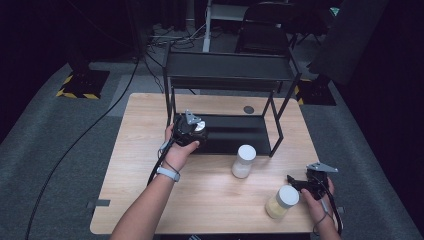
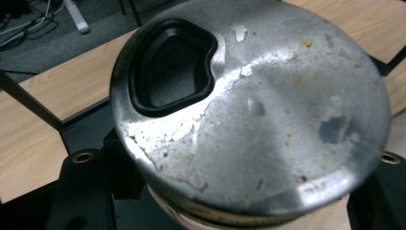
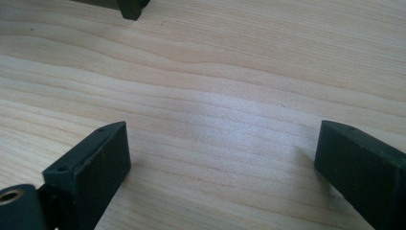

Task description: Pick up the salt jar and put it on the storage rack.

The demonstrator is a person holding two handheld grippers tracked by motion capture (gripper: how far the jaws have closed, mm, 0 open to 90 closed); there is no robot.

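Clamped in the left hand-held gripper (image 1: 192, 131), a jar (image 2: 249, 110) hovers over the shelf (image 1: 235, 135).

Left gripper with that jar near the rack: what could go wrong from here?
The left gripper is shut on a jar close to the rack; the jar could knock a rack leg on the way in. Its lid is worn and flaking, so the grip might slip. The right gripper, open, sits beside another jar and could nudge it.

Silver worn lid (image 2: 268, 110), black rack (image 1: 227, 75), pale wood table (image 1: 210, 195)
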